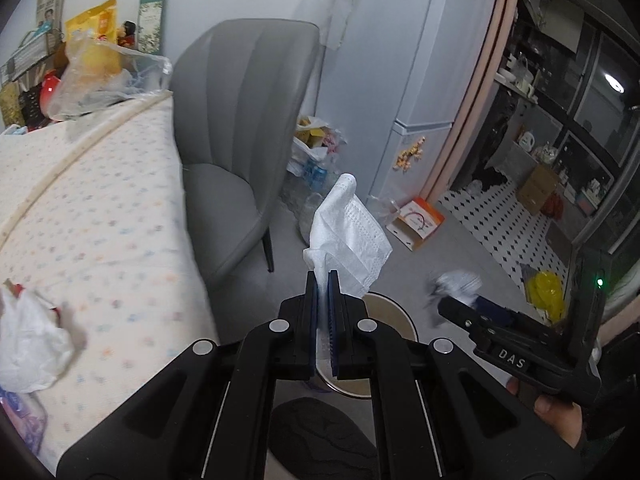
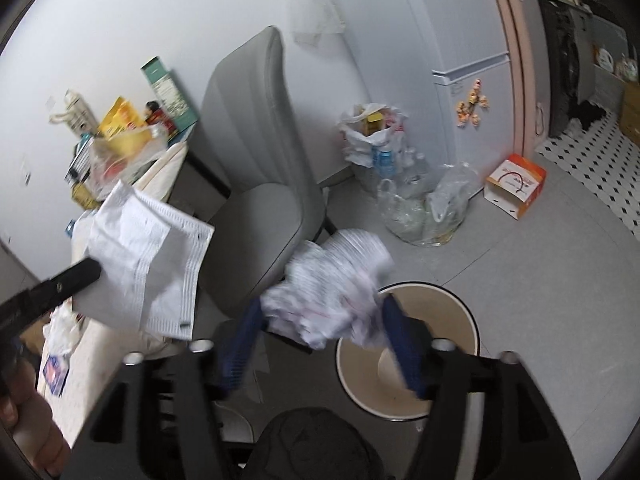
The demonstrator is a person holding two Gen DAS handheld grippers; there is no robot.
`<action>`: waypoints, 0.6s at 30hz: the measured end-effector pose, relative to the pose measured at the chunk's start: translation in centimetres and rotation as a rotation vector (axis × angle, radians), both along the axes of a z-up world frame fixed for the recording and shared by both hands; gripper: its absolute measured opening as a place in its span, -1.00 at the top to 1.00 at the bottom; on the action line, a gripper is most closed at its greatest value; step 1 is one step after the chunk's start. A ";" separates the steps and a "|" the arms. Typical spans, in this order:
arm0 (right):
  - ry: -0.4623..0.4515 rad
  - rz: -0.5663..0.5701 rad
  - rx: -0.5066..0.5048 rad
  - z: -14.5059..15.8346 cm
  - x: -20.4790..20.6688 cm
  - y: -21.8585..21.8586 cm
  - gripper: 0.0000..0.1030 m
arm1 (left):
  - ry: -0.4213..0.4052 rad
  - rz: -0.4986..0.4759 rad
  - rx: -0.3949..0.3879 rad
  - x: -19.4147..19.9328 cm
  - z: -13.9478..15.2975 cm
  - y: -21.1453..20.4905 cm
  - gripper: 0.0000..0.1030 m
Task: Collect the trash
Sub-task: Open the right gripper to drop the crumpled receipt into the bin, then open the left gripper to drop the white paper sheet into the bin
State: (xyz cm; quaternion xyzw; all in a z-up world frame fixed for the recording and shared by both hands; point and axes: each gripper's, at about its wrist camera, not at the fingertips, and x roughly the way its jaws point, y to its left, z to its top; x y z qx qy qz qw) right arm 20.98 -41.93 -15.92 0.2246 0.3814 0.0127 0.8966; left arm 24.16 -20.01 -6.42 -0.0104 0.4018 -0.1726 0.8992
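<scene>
My left gripper (image 1: 322, 276) is shut on a white pleated face mask (image 1: 348, 228), which stands up above the fingertips. In the right wrist view the same mask (image 2: 148, 256) hangs from that gripper (image 2: 92, 272) at the left. My right gripper (image 2: 323, 302) has its blue-padded jaws wide apart, and a blurred, crumpled white paper wad (image 2: 332, 280) sits loose between them. It hovers over the near-left rim of a round cream waste bin (image 2: 460, 308) on the floor. In the left wrist view the bin (image 1: 400, 314) lies just beyond my fingers, and the right gripper (image 1: 448, 304) shows with the wad (image 1: 460, 282).
A grey chair (image 1: 240, 140) stands between the dotted-cloth table (image 1: 100, 220) and the bin. A crumpled white bag (image 1: 32, 344) lies on the table. Bags of bottles (image 2: 404, 184), an orange-white box (image 2: 516, 186) and a fridge (image 2: 472, 112) line the wall. A dark mat (image 2: 316, 444) lies near.
</scene>
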 end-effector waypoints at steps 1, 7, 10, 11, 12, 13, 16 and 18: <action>0.000 -0.007 0.010 -0.2 0.0 -0.5 -0.36 | 0.005 -0.005 0.000 0.0 -0.2 -0.4 0.89; 0.004 -0.043 0.019 -0.5 -1.4 -2.8 -0.46 | 0.051 -0.040 0.009 0.8 -1.8 -2.9 0.89; 0.005 -0.085 0.028 -0.5 -2.9 -4.6 -0.48 | 0.069 -0.070 0.014 0.9 -2.3 -4.3 0.89; 0.006 -0.099 0.031 -0.5 -3.4 -5.2 -0.48 | 0.074 -0.082 0.014 0.8 -2.5 -4.7 0.89; 0.007 -0.118 0.034 -0.5 -4.2 -6.0 -0.48 | 0.080 -0.098 0.017 0.8 -2.7 -5.5 0.89; 0.006 -0.129 0.035 -0.4 -4.6 -6.5 -0.48 | 0.084 -0.107 0.020 0.8 -2.9 -6.0 0.89; -0.010 -0.173 0.034 0.3 -6.2 -8.1 -0.48 | 0.108 -0.136 0.025 1.1 -3.5 -7.8 0.89; -0.021 -0.194 0.029 0.8 -7.0 -8.9 -0.50 | 0.118 -0.152 0.029 1.3 -3.8 -8.8 0.89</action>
